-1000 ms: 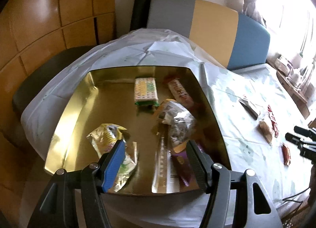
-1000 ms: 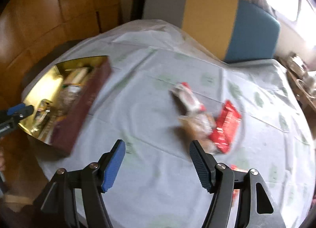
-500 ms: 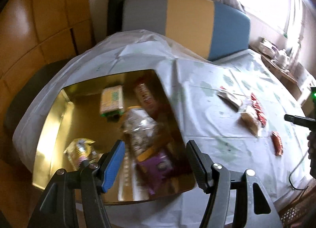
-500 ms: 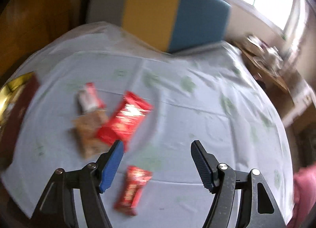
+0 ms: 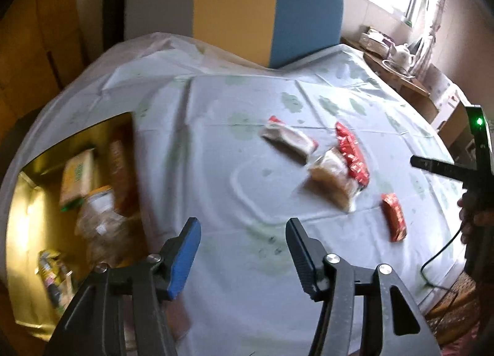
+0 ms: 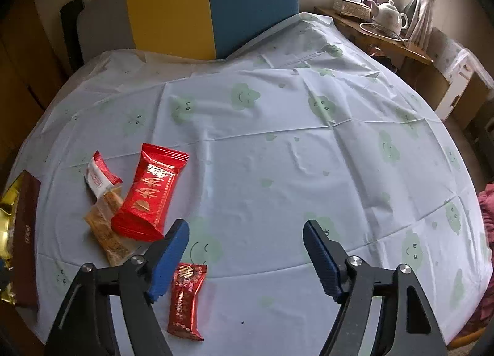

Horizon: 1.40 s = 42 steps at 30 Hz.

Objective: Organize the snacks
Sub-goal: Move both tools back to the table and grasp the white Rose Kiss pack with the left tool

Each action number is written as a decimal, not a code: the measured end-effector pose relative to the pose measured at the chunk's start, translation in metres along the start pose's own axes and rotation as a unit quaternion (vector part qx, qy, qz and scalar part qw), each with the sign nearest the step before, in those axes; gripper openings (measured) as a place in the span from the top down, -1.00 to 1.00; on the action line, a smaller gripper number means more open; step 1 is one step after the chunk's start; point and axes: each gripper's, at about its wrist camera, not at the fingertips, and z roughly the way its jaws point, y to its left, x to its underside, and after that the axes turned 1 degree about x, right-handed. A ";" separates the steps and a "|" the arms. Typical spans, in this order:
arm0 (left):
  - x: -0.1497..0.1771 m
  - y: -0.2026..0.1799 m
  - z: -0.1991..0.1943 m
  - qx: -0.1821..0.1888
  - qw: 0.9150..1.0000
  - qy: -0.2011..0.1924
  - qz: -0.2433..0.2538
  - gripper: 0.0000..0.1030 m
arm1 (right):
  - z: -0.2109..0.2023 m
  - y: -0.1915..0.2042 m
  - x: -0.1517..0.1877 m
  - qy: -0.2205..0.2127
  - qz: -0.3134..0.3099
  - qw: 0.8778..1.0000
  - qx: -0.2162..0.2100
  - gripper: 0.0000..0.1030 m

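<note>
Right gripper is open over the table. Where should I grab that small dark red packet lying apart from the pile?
Take the small dark red packet across its narrow width at mid-length, coming straight down from above. It lies flat on the tablecloth, long axis running roughly away from the right gripper, clear of the other snacks, so the open jaws should straddle its long edges after shifting left.
</note>
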 end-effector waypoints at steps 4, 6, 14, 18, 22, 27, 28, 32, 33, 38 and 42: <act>-0.017 -0.010 0.020 0.014 1.000 0.020 -0.012 -0.13 | -0.004 0.003 0.000 -0.005 -0.007 1.000 -0.003 -0.51; -0.024 -0.015 0.029 0.015 0.999 0.026 -0.013 -0.13 | -0.006 0.004 0.001 -0.009 -0.010 1.000 -0.003 -0.52; -0.065 -0.025 0.072 0.041 0.996 0.065 -0.053 -0.09 | -0.012 0.006 -0.001 -0.020 -0.011 1.000 -0.011 -0.55; -0.086 -0.030 0.094 0.044 0.993 0.079 -0.080 -0.07 | -0.014 0.003 -0.003 -0.022 -0.002 1.000 -0.015 -0.57; -0.102 -0.035 0.119 0.047 0.987 0.099 -0.114 -0.07 | -0.015 0.001 -0.004 -0.022 0.003 1.000 -0.021 -0.58; -0.115 -0.036 0.144 0.041 0.980 0.114 -0.159 -0.09 | -0.015 0.000 -0.006 -0.022 0.008 0.999 -0.032 -0.62; -0.116 -0.036 0.148 0.038 0.979 0.116 -0.164 -0.09 | -0.015 -0.001 -0.006 -0.022 0.009 0.999 -0.033 -0.63; -0.119 -0.040 0.162 0.026 0.977 0.122 -0.174 -0.09 | -0.015 -0.001 -0.008 -0.020 0.014 0.999 -0.041 -0.63; -0.120 -0.041 0.163 0.026 0.977 0.121 -0.176 -0.11 | -0.014 -0.001 -0.008 -0.019 0.014 0.999 -0.042 -0.64; -0.123 -0.059 0.177 0.000 0.983 0.127 -0.135 -0.17 | -0.012 -0.001 -0.008 -0.013 0.017 0.999 -0.050 -0.66; -0.123 -0.071 0.178 -0.017 0.990 0.120 -0.073 -0.04 | -0.012 0.000 -0.007 -0.011 0.014 0.999 -0.049 -0.66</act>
